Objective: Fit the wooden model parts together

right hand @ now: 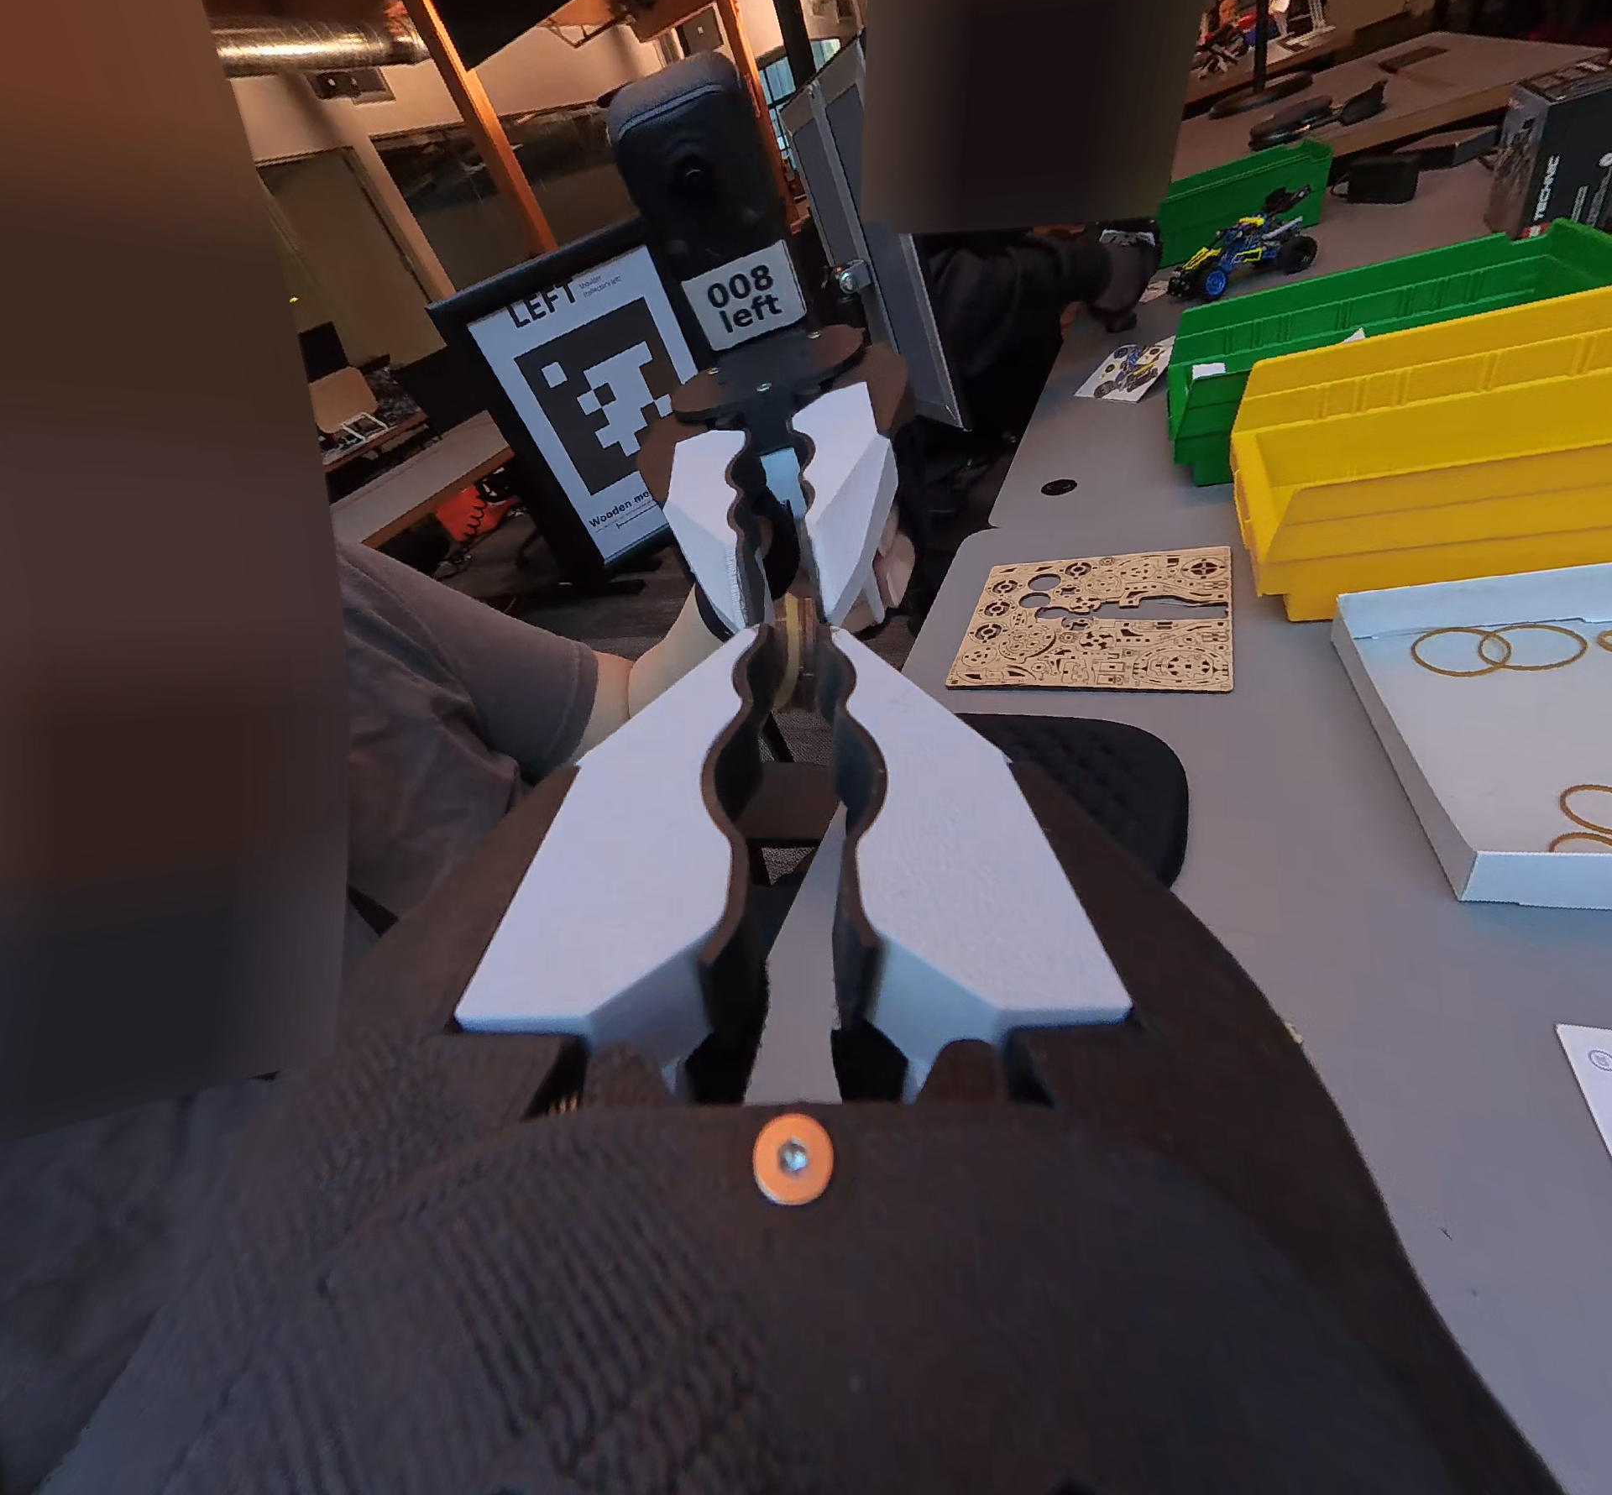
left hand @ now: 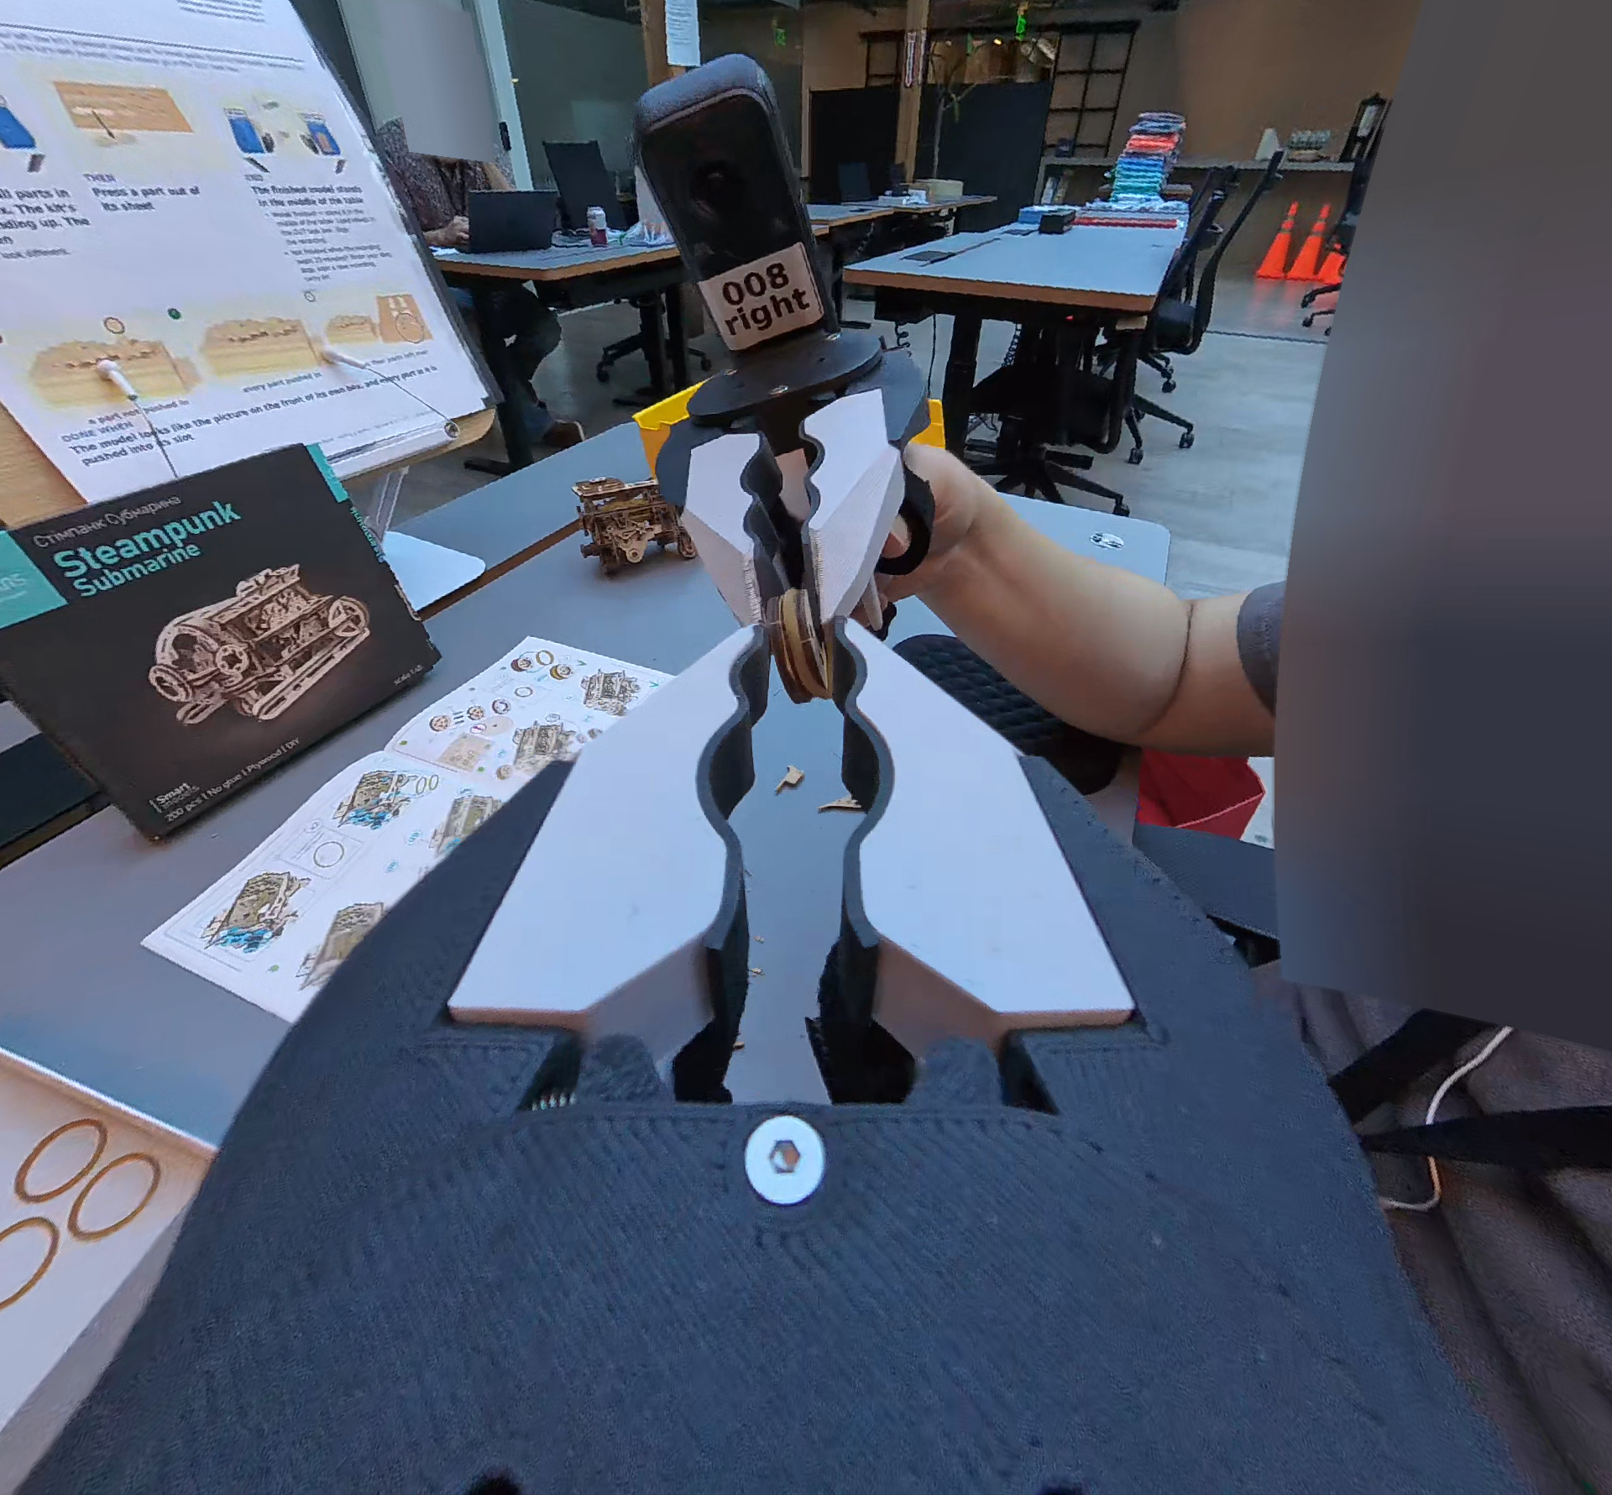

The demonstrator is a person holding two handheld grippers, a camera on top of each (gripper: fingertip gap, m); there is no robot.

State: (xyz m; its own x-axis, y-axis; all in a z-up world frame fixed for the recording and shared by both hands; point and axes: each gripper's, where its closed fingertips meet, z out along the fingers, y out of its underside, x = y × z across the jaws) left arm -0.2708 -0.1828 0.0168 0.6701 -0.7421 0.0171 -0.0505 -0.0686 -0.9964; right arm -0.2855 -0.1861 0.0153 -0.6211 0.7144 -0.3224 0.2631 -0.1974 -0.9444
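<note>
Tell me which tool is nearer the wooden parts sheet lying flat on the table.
Right. The right tool is just left of the wooden parts sheet, above the table edge; the left tool meets it tip to tip, farther beyond.

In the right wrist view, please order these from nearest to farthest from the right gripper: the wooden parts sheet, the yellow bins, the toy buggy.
From the right gripper:
1. Wooden parts sheet, flat on the table, just right.
2. Yellow bins, stacked, further right.
3. Toy buggy, far back right.

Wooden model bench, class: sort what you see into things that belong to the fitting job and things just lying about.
Belongs to the job:
round wooden part, gripped by both the left gripper and the right gripper
laser-cut parts sheet
instruction leaflet
half-built wooden model

Lying about:
yellow bins
green bins
toy buggy
</note>
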